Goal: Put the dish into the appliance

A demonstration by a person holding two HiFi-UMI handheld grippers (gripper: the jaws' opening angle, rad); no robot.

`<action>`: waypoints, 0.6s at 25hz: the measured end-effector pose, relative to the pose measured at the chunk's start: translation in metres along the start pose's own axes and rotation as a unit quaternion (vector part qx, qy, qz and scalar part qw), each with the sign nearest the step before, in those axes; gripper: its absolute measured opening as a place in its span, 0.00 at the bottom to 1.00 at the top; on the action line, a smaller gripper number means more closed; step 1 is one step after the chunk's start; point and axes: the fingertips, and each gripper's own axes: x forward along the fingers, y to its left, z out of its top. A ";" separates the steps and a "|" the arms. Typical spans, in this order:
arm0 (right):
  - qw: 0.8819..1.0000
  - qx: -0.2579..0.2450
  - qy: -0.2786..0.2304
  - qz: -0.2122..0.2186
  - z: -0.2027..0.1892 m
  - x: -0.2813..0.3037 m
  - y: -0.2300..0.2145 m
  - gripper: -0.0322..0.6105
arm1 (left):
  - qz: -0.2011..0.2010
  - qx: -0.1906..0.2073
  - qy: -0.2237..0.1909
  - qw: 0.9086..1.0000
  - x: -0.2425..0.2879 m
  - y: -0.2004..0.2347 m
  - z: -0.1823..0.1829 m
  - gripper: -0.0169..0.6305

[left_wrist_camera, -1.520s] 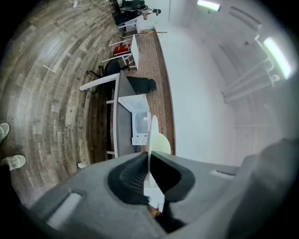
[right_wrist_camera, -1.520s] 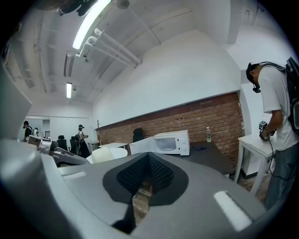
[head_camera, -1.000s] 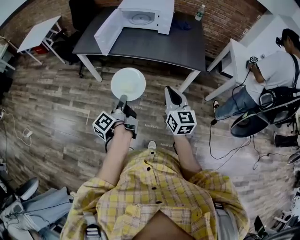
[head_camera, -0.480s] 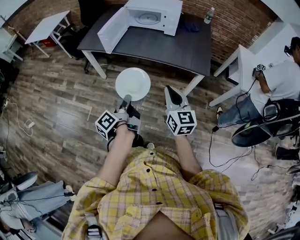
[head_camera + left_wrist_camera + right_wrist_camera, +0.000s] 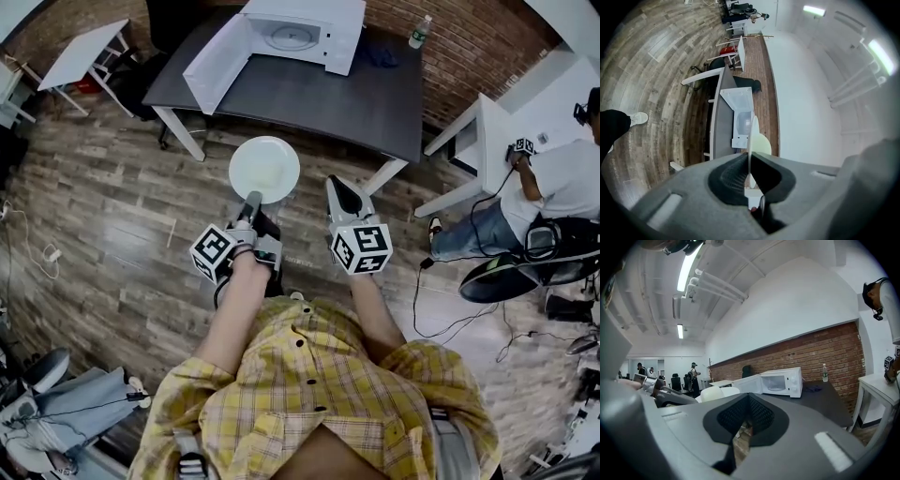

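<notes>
One dish (image 5: 264,169), a round white one, is held in the air over the wooden floor (image 5: 112,234), just short of the dark table (image 5: 309,94). The left gripper (image 5: 250,200) has it by the near rim. In the left gripper view the jaws pinch that rim and the dish stands edge-on between them. The dish is outside the microwave (image 5: 302,33) and well apart from it.

There are two grippers, one in each hand. The right gripper (image 5: 337,184) is just beside the left one, to the right of the dish and not touching it. Its jaws are pressed together at the tips with nothing between them.

One microwave stands at the far side of the dark table. Its one door (image 5: 218,62) is swung wide to the left, and the round turntable shows inside. Also on this table are one bottle (image 5: 419,31) at the far right corner and one dark blue cloth (image 5: 380,54) beside the microwave.

Three tables can be counted in the head view: the dark one, one small white table (image 5: 89,54) at the far left, and another white table (image 5: 480,127) at the right. One other person (image 5: 562,183) is at that right table, with a marker cube in hand. In the right gripper view two more people stand far back in the room, too small to make out further. The person holding the grippers wears a yellow plaid shirt (image 5: 319,384).
</notes>
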 end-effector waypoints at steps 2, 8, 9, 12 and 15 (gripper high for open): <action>1.000 0.002 -0.002 0.005 0.003 0.017 -0.007 0.06 | -0.001 0.000 0.005 1.000 0.020 0.001 0.005 0.04; 1.000 0.004 -0.005 -0.001 0.023 0.085 -0.026 0.06 | -0.006 0.007 0.022 1.000 0.085 -0.016 0.036 0.04; 1.000 0.005 -0.006 -0.005 0.027 0.096 -0.030 0.06 | -0.006 0.009 0.025 1.000 0.096 -0.018 0.042 0.04; 1.000 0.010 -0.004 -0.016 0.036 0.129 -0.042 0.06 | -0.006 0.016 0.033 0.999 0.130 -0.028 0.061 0.04; 1.000 0.012 -0.002 -0.020 0.042 0.159 -0.050 0.06 | -0.006 0.016 0.042 0.999 0.159 -0.034 0.077 0.04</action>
